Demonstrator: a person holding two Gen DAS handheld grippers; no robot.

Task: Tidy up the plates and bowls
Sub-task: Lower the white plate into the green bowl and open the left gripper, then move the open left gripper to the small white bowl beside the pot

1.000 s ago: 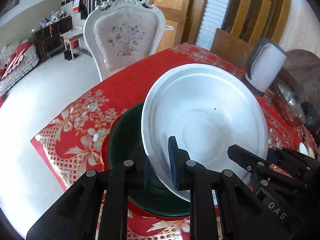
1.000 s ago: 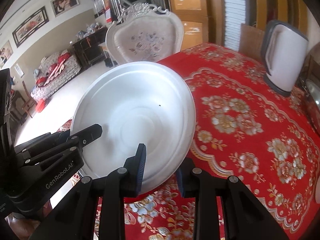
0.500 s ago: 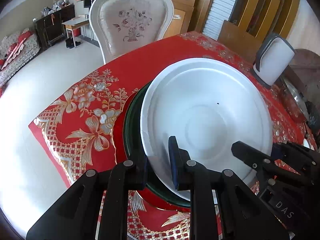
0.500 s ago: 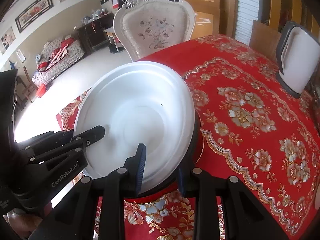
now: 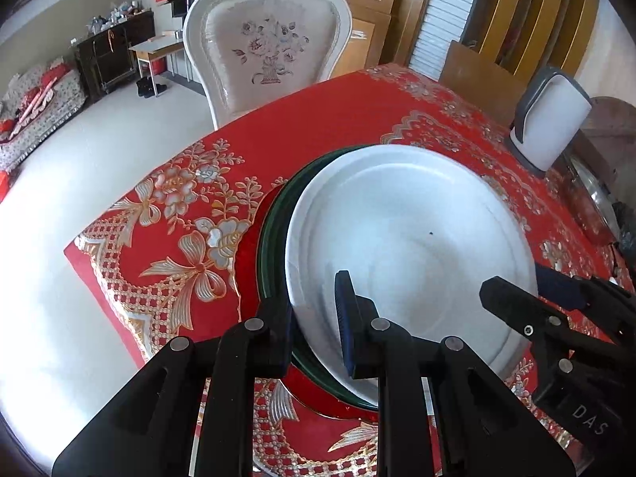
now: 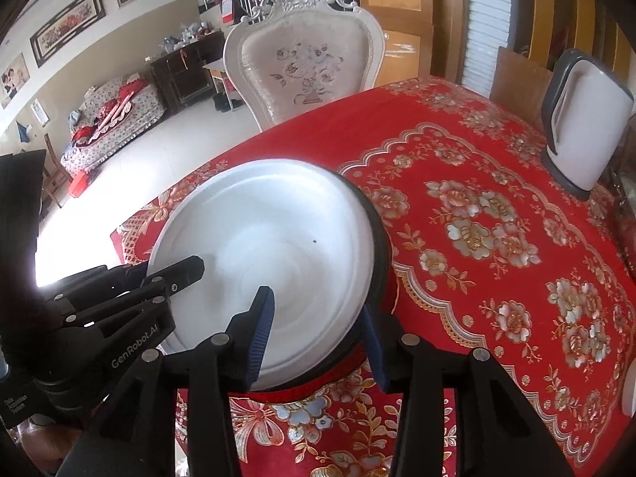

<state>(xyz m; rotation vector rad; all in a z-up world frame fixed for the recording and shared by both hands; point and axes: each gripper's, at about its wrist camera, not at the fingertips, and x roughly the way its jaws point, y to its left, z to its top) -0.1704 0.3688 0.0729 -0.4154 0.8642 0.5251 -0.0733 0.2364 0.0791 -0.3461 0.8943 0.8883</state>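
Step in hand looks like dropping white plate [image 5: 409,246] onto green plate [image 5: 274,230], release half done.

- right gripper [image 6: 318,330]: jaws opening, plate rim between pads, neither pad clearly pressing
- left gripper [image 5: 314,318]: jaws narrow, clamped on near rim of white plate
- tip: left lets go next, then both back straight out so nothing drags
- white plate sits nested on green one, near tabletop [image 6: 477,159] edge
- kettle [image 6: 584,135] well apart, chair [image 5: 270,47] beyond
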